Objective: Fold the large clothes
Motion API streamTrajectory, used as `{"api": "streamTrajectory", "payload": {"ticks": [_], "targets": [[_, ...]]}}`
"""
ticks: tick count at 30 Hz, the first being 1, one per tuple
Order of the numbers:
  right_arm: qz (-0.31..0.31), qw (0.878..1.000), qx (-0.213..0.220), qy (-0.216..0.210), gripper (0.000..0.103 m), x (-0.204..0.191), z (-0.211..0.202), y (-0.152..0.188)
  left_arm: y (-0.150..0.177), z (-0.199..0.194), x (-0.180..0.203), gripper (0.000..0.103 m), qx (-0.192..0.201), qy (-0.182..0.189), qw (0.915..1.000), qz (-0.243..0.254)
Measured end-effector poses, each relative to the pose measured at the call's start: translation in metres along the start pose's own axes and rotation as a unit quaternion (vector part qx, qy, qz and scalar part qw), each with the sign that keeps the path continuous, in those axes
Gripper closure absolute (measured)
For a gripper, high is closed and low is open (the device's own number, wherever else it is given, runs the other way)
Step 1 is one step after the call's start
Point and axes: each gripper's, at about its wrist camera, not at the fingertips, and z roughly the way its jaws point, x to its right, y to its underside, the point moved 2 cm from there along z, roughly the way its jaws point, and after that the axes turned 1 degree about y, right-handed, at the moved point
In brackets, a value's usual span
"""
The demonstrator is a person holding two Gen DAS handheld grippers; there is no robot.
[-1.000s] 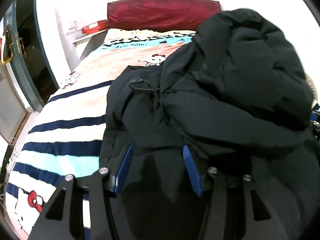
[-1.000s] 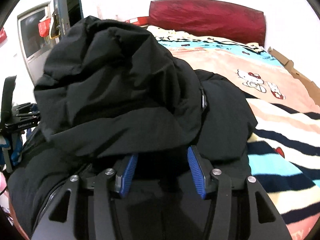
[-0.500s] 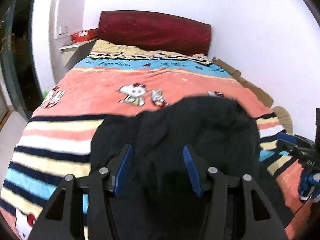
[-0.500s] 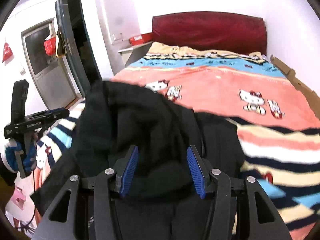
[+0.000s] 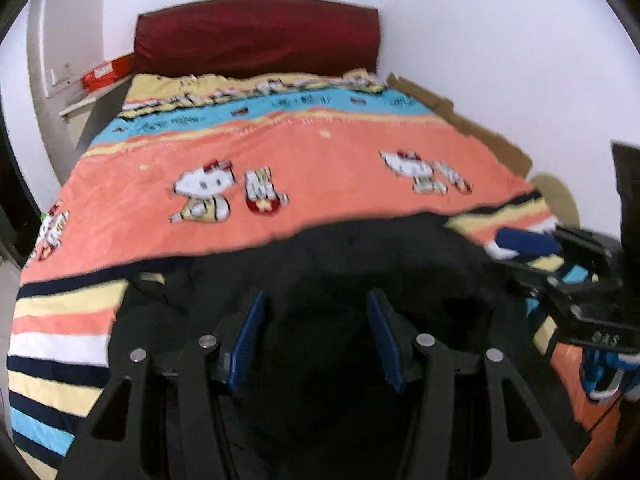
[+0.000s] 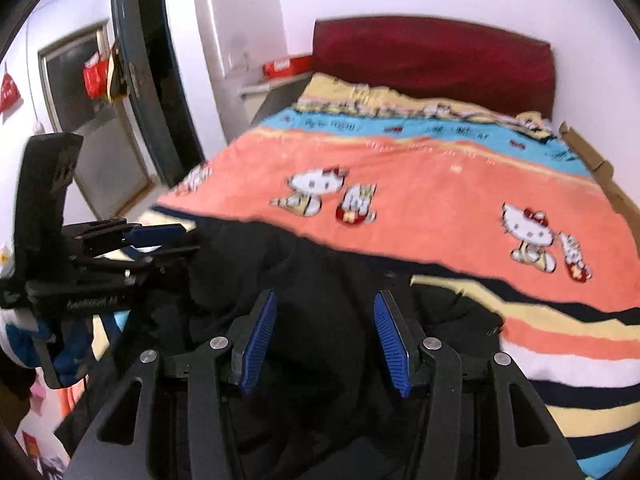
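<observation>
Two handheld grippers hover over a bed, and I see the scene through a fisheye camera on each.

In the left wrist view, the left gripper (image 5: 315, 300) fills the 6 o'clock part of the frame. Its blue-padded fingers (image 5: 250, 336) stand apart, released, with their inner faces bare and nothing pinched. A black padded jacket (image 5: 360, 260) lies bunched on the near end of the bed, just beyond and beneath the fingers, spreading from 7 o'clock to 4 o'clock. It is blurred, so I cannot make out sleeves or hood. At 3 o'clock the other gripper pokes in from the edge, next to the jacket's edge.

In the right wrist view, the right gripper (image 6: 326, 300) also sits at 6 o'clock. Its fingers are likewise spread and clasp nothing, and the jacket lies in a heap under and ahead of them.

The blanket (image 5: 320, 160) has a broad orange band with white cartoon cats, a blue band toward 12 o'clock, and navy, cream and white stripes nearer me. A dark red headboard (image 5: 256, 36) stands at 12 o'clock against a white wall. A red box (image 5: 106, 74) rests on a ledge at 10 o'clock. Brown cardboard (image 5: 460, 120) lines the bed's edge at 2 o'clock. An open door (image 6: 136, 80) shows at 10 o'clock in the right view.
</observation>
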Motion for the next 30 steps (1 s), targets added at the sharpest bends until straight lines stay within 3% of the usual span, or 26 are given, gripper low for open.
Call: {"api": "streamTrajectory", "payload": {"ticks": [5,8,11,18,21,26,30], "targets": [[-0.026,0.998,-0.057,-0.010,0.052,-0.008,0.026,0.050,0.057,0.014,0.009,0.052,-0.021,-0.025,0.9980,0.054],[-0.028,0.998,-0.060,-0.013,0.052,-0.007,0.028,0.074,0.081,0.021,0.008,0.050,-0.012,-0.033,0.9977,0.059],[-0.022,0.998,-0.061,-0.008,0.052,-0.004,0.034,0.087,0.089,0.034,-0.001,0.050,-0.010,-0.022,0.9993,0.028],[-0.010,0.997,-0.070,0.022,0.052,-0.001,0.067,0.096,0.089,0.056,-0.005,0.050,-0.023,-0.047,0.9986,0.013],[-0.020,0.995,-0.086,0.037,0.052,-0.008,0.052,0.088,0.082,0.034,0.000,0.050,-0.028,-0.049,0.9982,0.017],[-0.040,0.997,-0.055,0.036,0.052,-0.024,0.000,0.089,0.090,-0.018,0.012,0.050,0.004,-0.014,0.9997,0.017],[-0.047,0.996,-0.068,0.031,0.052,-0.032,-0.003,0.104,0.108,-0.007,0.026,0.050,-0.019,-0.021,0.9989,0.038]]}}
